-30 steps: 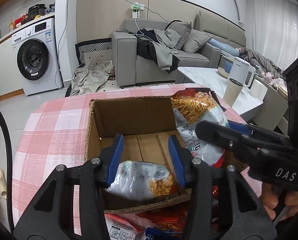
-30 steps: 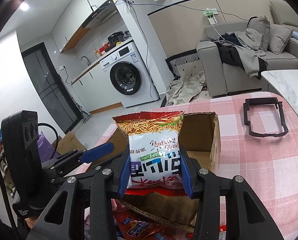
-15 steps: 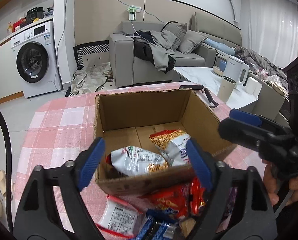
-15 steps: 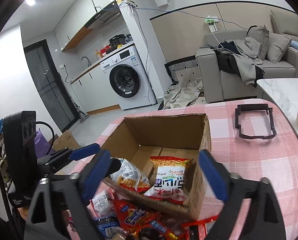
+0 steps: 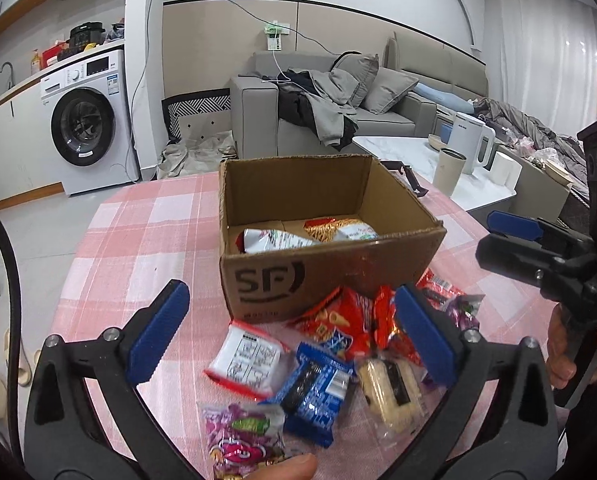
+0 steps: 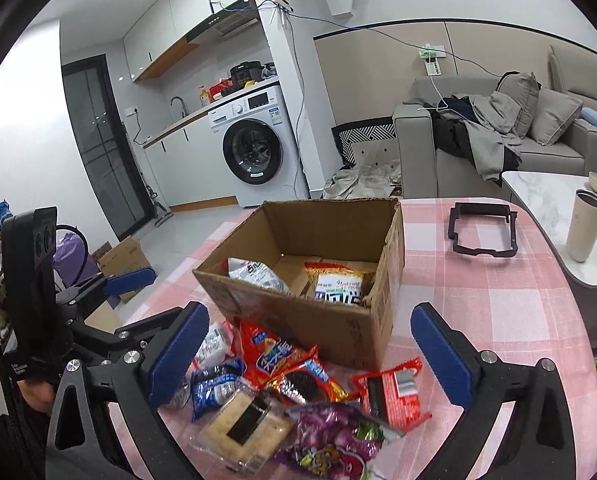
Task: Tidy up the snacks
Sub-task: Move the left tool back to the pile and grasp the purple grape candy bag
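Note:
An open cardboard box (image 5: 330, 276) (image 6: 298, 320) stands on the pink checked table. Inside lie a silver snack bag (image 5: 274, 238) (image 6: 258, 274) and a noodle packet (image 5: 338, 230) (image 6: 338, 284). In front of the box lies a pile of loose snacks: a red bag (image 5: 338, 320) (image 6: 270, 354), a blue packet (image 5: 314, 388) (image 6: 214, 386), a white packet (image 5: 246, 360), a cracker pack (image 5: 390, 388) (image 6: 246, 428) and a purple candy bag (image 5: 242, 432) (image 6: 330, 436). My left gripper (image 5: 290, 336) is open and empty above the pile. My right gripper (image 6: 318, 348) is open and empty over the same pile.
A black plastic frame (image 6: 482, 232) lies on the table at the far right. A low marble table (image 5: 410, 152) with a beige cup (image 6: 584, 224) and white kettle (image 5: 468, 142) stands beyond the edge. A sofa (image 5: 338, 120) and washing machine (image 5: 86, 120) stand behind.
Both grippers opened and let their packets fall into the box, then pulled back toward me. They now hang open over the loose pile in front of the box.

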Available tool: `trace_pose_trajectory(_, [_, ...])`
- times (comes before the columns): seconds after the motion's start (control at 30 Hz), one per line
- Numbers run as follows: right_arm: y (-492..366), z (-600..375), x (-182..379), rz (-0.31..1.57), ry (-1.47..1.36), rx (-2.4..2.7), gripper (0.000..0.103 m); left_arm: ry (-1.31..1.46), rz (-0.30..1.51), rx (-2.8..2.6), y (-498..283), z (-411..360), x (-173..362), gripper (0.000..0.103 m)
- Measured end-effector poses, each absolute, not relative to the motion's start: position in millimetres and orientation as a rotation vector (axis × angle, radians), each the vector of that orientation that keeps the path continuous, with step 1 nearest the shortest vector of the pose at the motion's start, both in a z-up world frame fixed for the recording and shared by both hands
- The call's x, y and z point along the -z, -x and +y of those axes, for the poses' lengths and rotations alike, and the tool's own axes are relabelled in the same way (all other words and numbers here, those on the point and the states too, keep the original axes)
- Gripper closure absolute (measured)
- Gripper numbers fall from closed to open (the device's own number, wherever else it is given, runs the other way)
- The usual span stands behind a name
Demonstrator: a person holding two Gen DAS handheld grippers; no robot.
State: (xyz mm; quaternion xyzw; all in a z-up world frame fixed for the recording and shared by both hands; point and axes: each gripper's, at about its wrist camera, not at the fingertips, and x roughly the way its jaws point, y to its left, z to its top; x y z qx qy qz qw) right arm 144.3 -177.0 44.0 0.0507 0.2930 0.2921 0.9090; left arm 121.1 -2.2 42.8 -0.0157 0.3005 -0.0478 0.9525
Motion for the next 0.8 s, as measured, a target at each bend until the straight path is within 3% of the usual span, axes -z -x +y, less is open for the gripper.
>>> trace_pose_trajectory(0.8, [-112.3, -188.9, -7.1, 0.704, -0.03, -0.6, 0.0, 0.037, 0.65, 0.034, -64.0, 8.5, -13.0, 0.001])
